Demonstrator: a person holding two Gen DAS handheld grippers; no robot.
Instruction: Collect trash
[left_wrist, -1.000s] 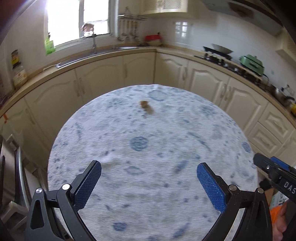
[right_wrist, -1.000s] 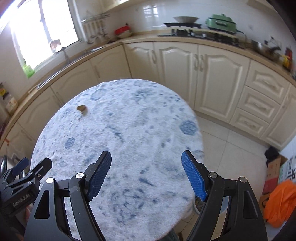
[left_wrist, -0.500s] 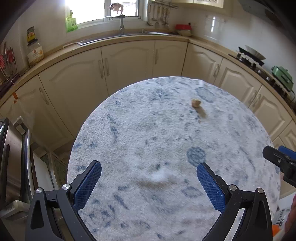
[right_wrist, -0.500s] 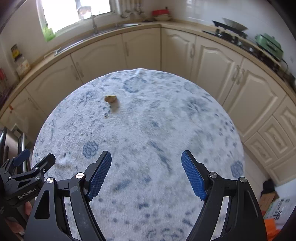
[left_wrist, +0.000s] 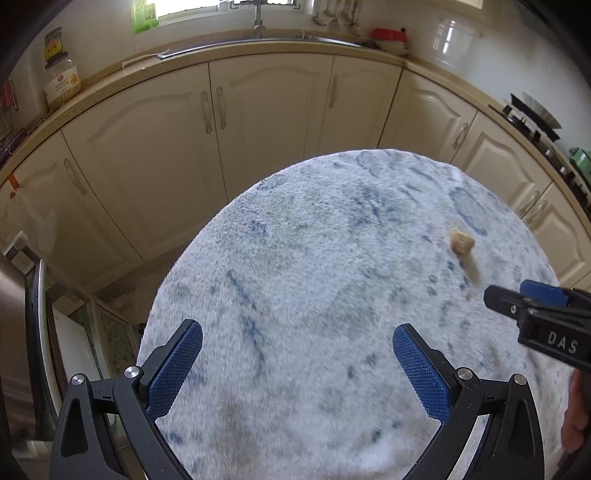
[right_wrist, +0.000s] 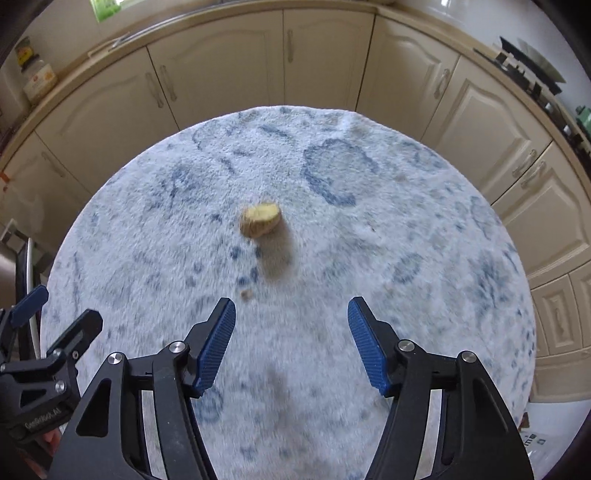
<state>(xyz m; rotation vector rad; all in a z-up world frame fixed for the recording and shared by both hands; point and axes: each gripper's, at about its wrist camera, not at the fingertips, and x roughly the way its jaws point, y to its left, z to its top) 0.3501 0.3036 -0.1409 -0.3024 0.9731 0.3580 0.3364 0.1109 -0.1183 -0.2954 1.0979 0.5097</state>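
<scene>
A small tan-yellow scrap of trash (right_wrist: 260, 220) lies on a round table with a white and blue fluffy cover (right_wrist: 369, 258). A tiny crumb (right_wrist: 245, 294) lies nearer to me. My right gripper (right_wrist: 291, 325) is open and empty, above the cover, just short of the scrap. In the left wrist view the scrap (left_wrist: 461, 242) sits at the far right of the table (left_wrist: 295, 277). My left gripper (left_wrist: 297, 350) is open and empty over the table's near left part. The right gripper's tip (left_wrist: 535, 306) shows at the right edge there.
Cream kitchen cabinets (left_wrist: 258, 122) curve around behind the table, with a sink and tap (left_wrist: 258, 22) under a window. A jar (left_wrist: 61, 79) stands on the counter at left, a stove (left_wrist: 532, 118) at right. A metal appliance (left_wrist: 22, 332) stands left of the table.
Both grippers have swung left and moved forward. The right gripper has come much closer to the scrap and its jaws have narrowed a little. The left jaws stay wide.
</scene>
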